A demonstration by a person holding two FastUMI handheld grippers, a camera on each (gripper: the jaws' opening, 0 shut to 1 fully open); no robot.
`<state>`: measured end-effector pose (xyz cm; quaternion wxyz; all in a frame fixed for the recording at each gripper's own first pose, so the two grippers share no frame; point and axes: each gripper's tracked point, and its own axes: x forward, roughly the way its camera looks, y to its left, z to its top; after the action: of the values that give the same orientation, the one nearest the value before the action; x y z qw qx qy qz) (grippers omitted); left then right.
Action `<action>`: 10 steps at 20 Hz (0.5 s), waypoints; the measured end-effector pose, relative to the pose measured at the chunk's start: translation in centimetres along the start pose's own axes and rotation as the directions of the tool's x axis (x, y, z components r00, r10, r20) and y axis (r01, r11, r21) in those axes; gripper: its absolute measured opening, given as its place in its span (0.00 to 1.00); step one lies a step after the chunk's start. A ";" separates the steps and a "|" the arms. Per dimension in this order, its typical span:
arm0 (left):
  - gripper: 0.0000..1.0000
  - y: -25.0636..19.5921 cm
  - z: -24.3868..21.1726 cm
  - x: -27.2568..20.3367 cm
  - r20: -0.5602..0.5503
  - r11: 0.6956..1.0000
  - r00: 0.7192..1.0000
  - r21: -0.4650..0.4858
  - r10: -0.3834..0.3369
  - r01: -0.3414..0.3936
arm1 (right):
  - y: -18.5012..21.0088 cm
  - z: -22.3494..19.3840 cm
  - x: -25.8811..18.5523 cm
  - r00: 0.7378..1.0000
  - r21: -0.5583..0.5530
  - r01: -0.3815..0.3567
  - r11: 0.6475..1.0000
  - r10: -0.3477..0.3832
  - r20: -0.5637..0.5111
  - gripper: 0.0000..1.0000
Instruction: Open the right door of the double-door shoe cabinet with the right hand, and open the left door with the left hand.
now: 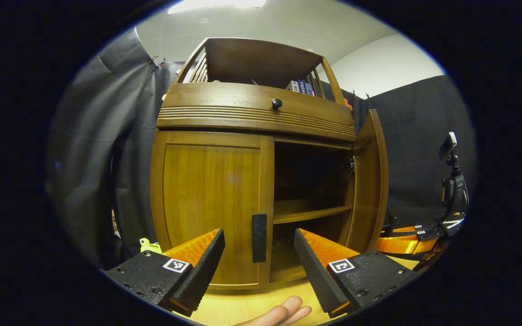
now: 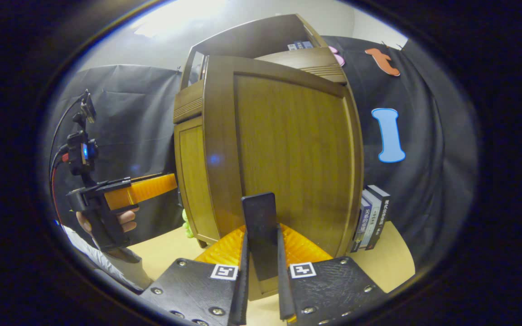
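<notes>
The right hand-held gripper (image 2: 261,271) was clamped on the right door's handle (image 2: 261,231), with the right door (image 2: 288,154) swung open. The left hand-held gripper (image 1: 258,258) stood with fingers apart, the closed left door's handle (image 1: 259,237) just ahead between them, untouched.

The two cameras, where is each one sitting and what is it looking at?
Left gripper view: rides on the left hand-held gripper, open, facing the brown wooden shoe cabinet front and its closed left door's black handle; fingertips show below.
Right gripper view: rides on the right hand-held gripper, shut on the open right door's black handle; the left hand-held gripper appears farther off.
Both share the cabinet and the open right door.
</notes>
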<state>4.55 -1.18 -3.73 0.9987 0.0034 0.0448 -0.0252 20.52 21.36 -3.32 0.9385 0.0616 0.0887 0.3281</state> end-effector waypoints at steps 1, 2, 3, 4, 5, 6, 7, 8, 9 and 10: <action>0.96 -0.3 -0.2 0.1 -0.007 1.000 1.000 -0.001 -0.005 0.005 | -0.6 0.0 -0.7 1.000 0.006 0.006 1.000 -0.007 0.006 0.27; 0.92 -0.5 -0.4 0.3 -0.013 1.000 1.000 -0.001 -0.011 0.011 | -1.1 0.0 -1.2 1.000 0.014 0.014 1.000 -0.014 0.013 0.27; 0.92 -0.7 -0.6 0.4 -0.019 1.000 1.000 0.001 -0.014 0.014 | -1.7 0.1 -1.8 1.000 0.018 0.023 1.000 -0.024 0.019 0.27; 0.96 -0.8 -0.8 0.6 -0.028 1.000 1.000 0.004 -0.014 0.014 | -2.3 0.1 -2.4 0.999 0.020 0.033 0.999 -0.033 0.024 0.23; 0.96 -0.9 -1.0 0.8 -0.033 1.000 0.999 0.008 -0.014 0.014 | -2.9 0.1 -2.9 0.999 0.022 0.045 0.999 -0.046 0.028 0.27; 0.92 -1.1 -1.2 0.9 -0.034 1.000 0.999 0.012 -0.017 0.018 | -3.6 0.1 -3.4 0.998 0.024 0.061 0.998 -0.062 0.030 0.27; 0.92 -1.2 -1.4 1.1 -0.035 1.000 0.999 0.016 -0.020 0.021 | -4.5 0.1 -3.8 0.996 0.024 0.083 0.996 -0.084 0.031 0.27; 0.96 -1.3 -1.4 1.2 -0.038 1.000 0.999 0.018 -0.021 0.021 | -5.3 0.2 -4.2 0.993 0.015 0.109 0.994 -0.110 0.032 0.27; 0.96 -1.4 -1.5 1.2 -0.039 1.000 0.999 0.020 -0.022 0.023 | -6.3 0.2 -4.6 0.990 0.000 0.138 0.990 -0.138 0.032 0.27; 0.96 -1.4 -1.6 1.3 -0.040 1.000 0.999 0.019 -0.023 0.023 | -7.2 0.2 -5.0 0.986 -0.013 0.163 0.987 -0.163 0.033 0.27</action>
<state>5.59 -2.63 -5.42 0.9972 0.0131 0.0643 -0.0371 21.09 12.63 -3.76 0.9638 0.0521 0.0762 0.2500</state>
